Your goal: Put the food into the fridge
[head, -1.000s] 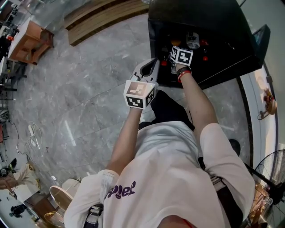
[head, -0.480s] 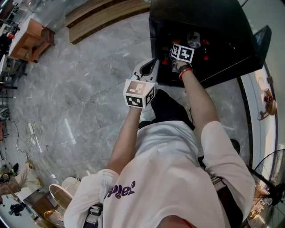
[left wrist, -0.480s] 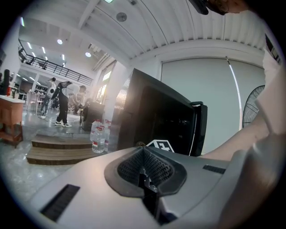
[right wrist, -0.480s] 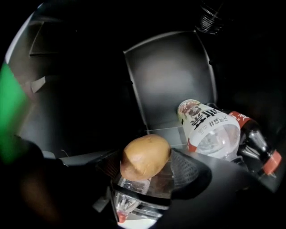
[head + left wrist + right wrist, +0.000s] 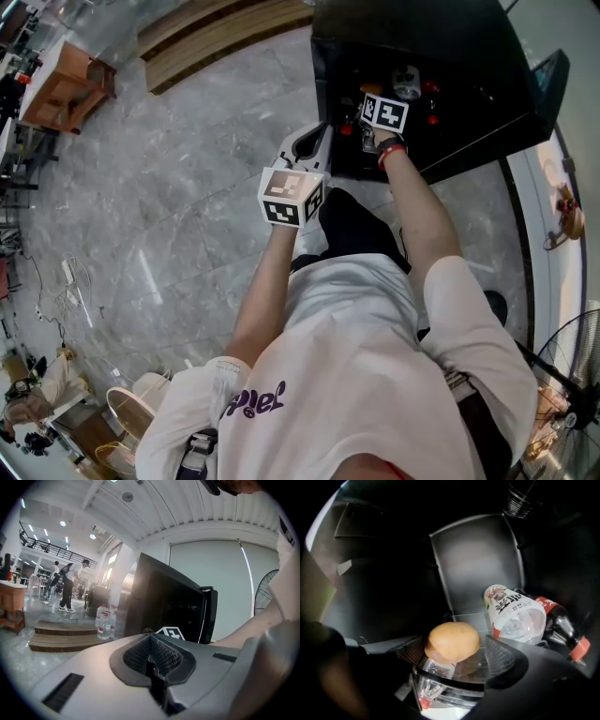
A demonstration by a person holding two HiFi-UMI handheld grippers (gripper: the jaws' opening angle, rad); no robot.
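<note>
Head view. The black fridge [image 5: 450, 56] fills the frame toward 1 o'clock, and its inside is too dark to read. The right gripper [image 5: 373, 120] reaches into it. Only its marker cube and the wrist show, so the jaws are hidden from here. The left gripper [image 5: 309, 148] hangs outside the fridge, at 7 o'clock of the right one, over the grey stone floor [image 5: 187, 187].

Left gripper view. The jaws are pressed together with nothing between them. The fridge stands at 12 o'clock beyond the tips, a dark slab. Water bottles [image 5: 104, 623] sit on the floor at 10 o'clock by a wooden step [image 5: 65, 637]. The people far off at 10 o'clock are too small to describe.

Right gripper view. The jaws are opening. A round orange-tan food item [image 5: 452, 641] lies between them on a clear shelf [image 5: 473, 620]. The right pad [image 5: 500, 654] stands apart from it. Whether the left pad [image 5: 411, 651] touches it I cannot tell. A clear bottle with a red cap [image 5: 429, 688] shows under the shelf at 6 o'clock, partly cut off. At 3 o'clock of the food a white-labelled bottle [image 5: 515, 613] lies on its side, touching a dark bottle [image 5: 560, 625]. The rest is in shadow.
</note>
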